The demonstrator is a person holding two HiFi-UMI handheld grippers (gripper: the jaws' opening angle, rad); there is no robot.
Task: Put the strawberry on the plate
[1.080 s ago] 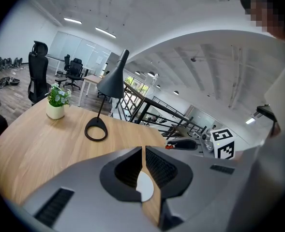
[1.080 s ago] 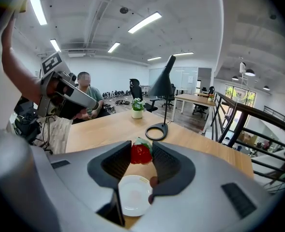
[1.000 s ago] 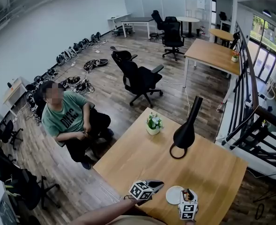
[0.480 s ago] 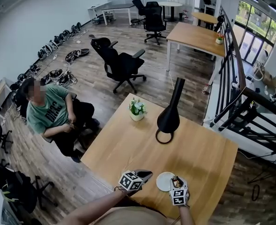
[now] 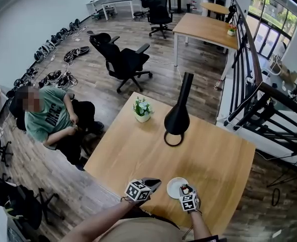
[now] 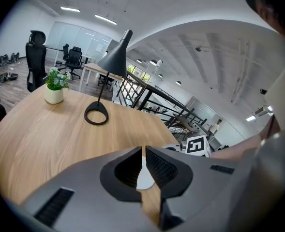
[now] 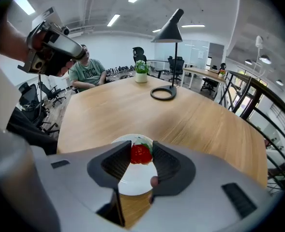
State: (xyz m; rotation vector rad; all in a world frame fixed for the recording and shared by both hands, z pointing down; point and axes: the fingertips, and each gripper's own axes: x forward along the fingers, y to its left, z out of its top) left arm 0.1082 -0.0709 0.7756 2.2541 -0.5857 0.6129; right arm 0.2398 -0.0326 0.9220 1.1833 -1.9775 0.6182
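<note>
A red strawberry [image 7: 140, 154] with a green top sits between the jaws of my right gripper [image 7: 141, 147], which is shut on it. Directly below it lies the small white plate [image 7: 131, 182]. In the head view the plate [image 5: 174, 187] rests near the table's front edge, and the right gripper [image 5: 185, 190] hovers over its right side. My left gripper [image 5: 156, 182] hangs just left of the plate, empty. In the left gripper view its jaws [image 6: 143, 150] stand shut, with a sliver of plate [image 6: 145, 179] behind them.
A black desk lamp [image 5: 177, 119] stands mid-table and a small potted plant [image 5: 142, 108] at the far left corner. A person in a green shirt [image 5: 47, 119] sits left of the wooden table [image 5: 214, 160]. A stair railing [image 5: 249, 100] runs to the right.
The head camera has tilted, so the table sits higher in view. My right gripper with the strawberry has edged over the plate. The left gripper keeps its place beside the plate.
</note>
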